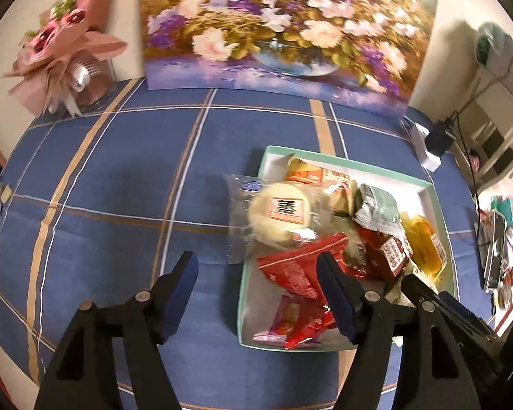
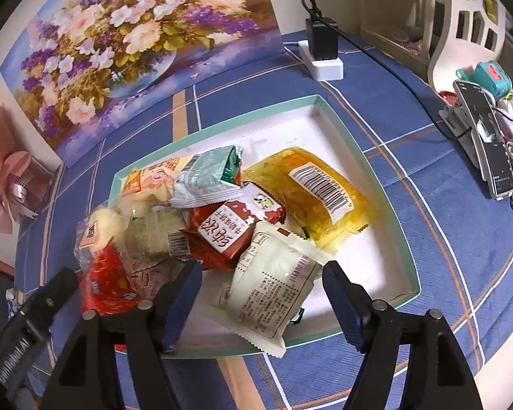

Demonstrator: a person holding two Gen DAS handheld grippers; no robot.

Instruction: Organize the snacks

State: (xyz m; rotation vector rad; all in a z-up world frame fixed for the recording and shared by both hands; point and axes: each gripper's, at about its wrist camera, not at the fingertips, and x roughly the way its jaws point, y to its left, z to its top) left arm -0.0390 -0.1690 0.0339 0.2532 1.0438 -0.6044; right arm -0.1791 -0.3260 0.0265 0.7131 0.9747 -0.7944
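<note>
- Snacks (image 2: 222, 218) lie in a heap inside a shallow box (image 2: 386, 184) with a pale green rim and a white floor.
- The box sits on the surface (image 1: 119, 184), which has a blue checked cloth on it.
- A cream packet (image 2: 270, 283) lies at the near edge of the box, between the fingers (image 2: 342, 294) of the right gripper (image 2: 261, 290). The fingers stand apart and do not squeeze it.
- A yellow packet (image 2: 311, 191) with a barcode lies flat beside the heap, on the white floor.
- A dark red packet (image 2: 236, 225) and a silver-green packet (image 2: 208, 177) sit on top of the heap.
- A round white cake in a clear wrapper (image 1: 277, 212) hangs partly over the box's left rim.
- The left gripper (image 1: 258, 294) is spread wide with nothing in it. One finger is over the blue cloth; the other is over a bright red packet (image 1: 290, 273) in the box.
- A big flower painting (image 1: 284, 27) leans on the wall behind the box.
- A pink bouquet (image 1: 65, 51) stands at the far left.
- A white power strip (image 2: 325, 65) with a black plug lies at the back right, and a phone on a stand (image 2: 489, 136) stands farther right.
</note>
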